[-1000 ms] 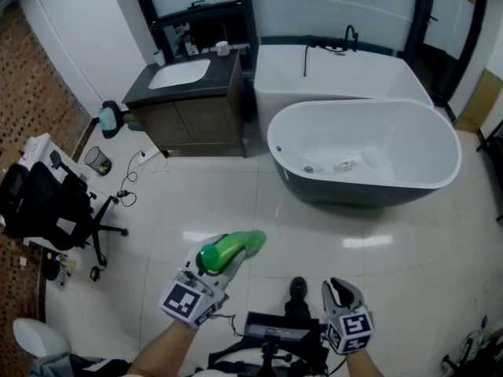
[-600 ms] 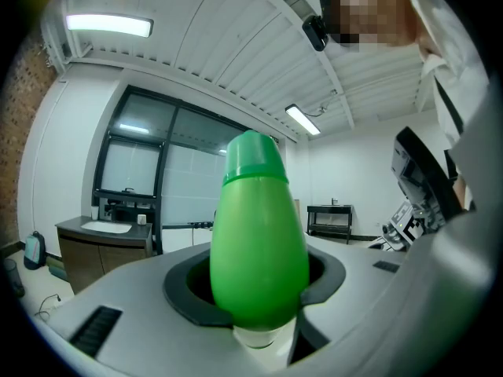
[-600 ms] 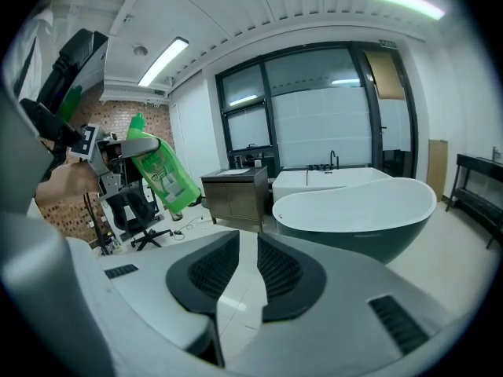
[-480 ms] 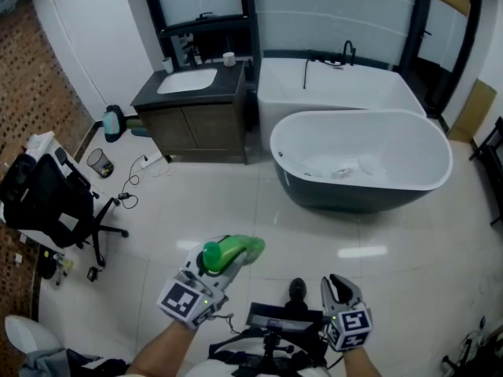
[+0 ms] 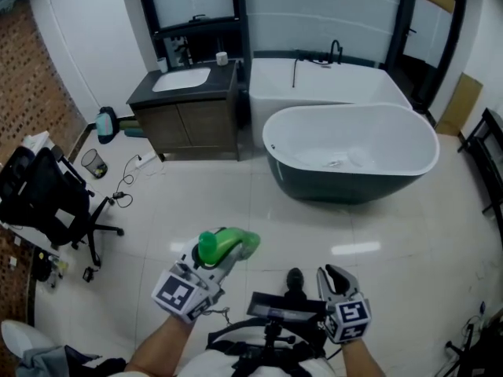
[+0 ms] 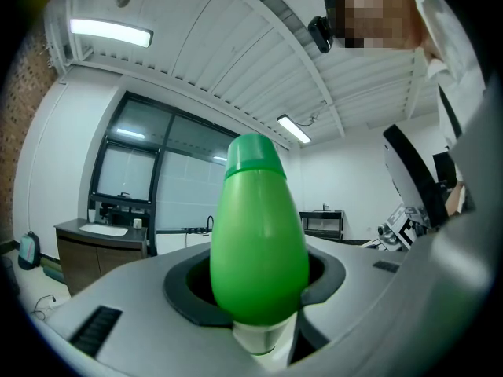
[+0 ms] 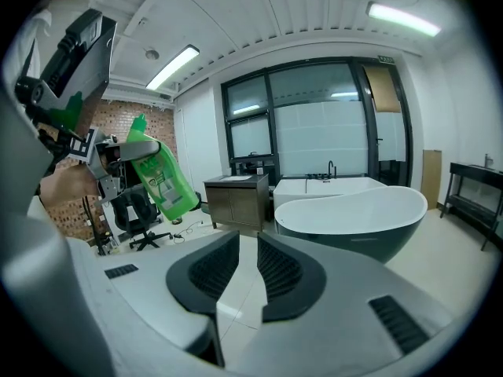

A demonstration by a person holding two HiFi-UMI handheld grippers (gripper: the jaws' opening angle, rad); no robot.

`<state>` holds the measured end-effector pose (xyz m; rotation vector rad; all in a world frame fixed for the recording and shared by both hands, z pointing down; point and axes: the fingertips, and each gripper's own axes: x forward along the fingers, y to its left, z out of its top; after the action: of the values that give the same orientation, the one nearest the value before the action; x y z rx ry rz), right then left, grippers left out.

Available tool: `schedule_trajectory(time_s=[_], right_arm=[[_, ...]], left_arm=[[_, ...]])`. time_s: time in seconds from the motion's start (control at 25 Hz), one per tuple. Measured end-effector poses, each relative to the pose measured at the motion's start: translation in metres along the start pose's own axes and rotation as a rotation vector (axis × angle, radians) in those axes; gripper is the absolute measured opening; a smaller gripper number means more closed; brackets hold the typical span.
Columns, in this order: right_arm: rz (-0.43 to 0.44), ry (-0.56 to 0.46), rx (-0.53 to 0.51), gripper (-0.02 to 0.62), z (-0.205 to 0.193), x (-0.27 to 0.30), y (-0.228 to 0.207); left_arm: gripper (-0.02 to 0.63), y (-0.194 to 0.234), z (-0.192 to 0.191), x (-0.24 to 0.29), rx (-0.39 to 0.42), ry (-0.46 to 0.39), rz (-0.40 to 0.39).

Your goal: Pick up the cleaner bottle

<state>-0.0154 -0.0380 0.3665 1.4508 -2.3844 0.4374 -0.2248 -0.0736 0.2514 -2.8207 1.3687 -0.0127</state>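
Observation:
My left gripper (image 5: 222, 259) is shut on the green cleaner bottle (image 5: 229, 244), held above the white floor tiles at the lower left of the head view. In the left gripper view the bottle (image 6: 259, 234) stands between the jaws, cap pointing away, and hides most of what lies ahead. My right gripper (image 5: 333, 276) hangs at the lower right, jaws together with nothing between them. In the right gripper view the right gripper (image 7: 240, 269) shows only a thin slit between its pads, and the bottle (image 7: 161, 177) appears at the left, tilted.
A white oval bathtub (image 5: 277, 149) stands ahead to the right, with a built-in tub (image 5: 322, 81) behind it. A dark vanity with a sink (image 5: 189, 100) is at the back left. An office chair (image 5: 47, 203), a wire bin (image 5: 93, 162) and floor cables (image 5: 126, 187) lie left.
The room has shifted in view, tub and vanity sliding left. The left gripper with the bottle has drifted slightly left and down in the picture. Both grips look unchanged.

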Motion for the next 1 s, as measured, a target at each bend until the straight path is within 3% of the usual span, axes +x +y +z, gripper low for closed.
schedule_trajectory(time_s=[0.44,1.0], right_arm=[[-0.008,0.011,0.024,0.071,0.0,-0.053,0.02],[0.039,0.02,-0.028,0.071,0.032,-0.074,0.006]], left_arm=[[0.175,-0.037,0.011,-0.033,-0.032,0.012,-0.047],[0.176,-0.052,0.034,-0.039,-0.037,0.022,0.014]])
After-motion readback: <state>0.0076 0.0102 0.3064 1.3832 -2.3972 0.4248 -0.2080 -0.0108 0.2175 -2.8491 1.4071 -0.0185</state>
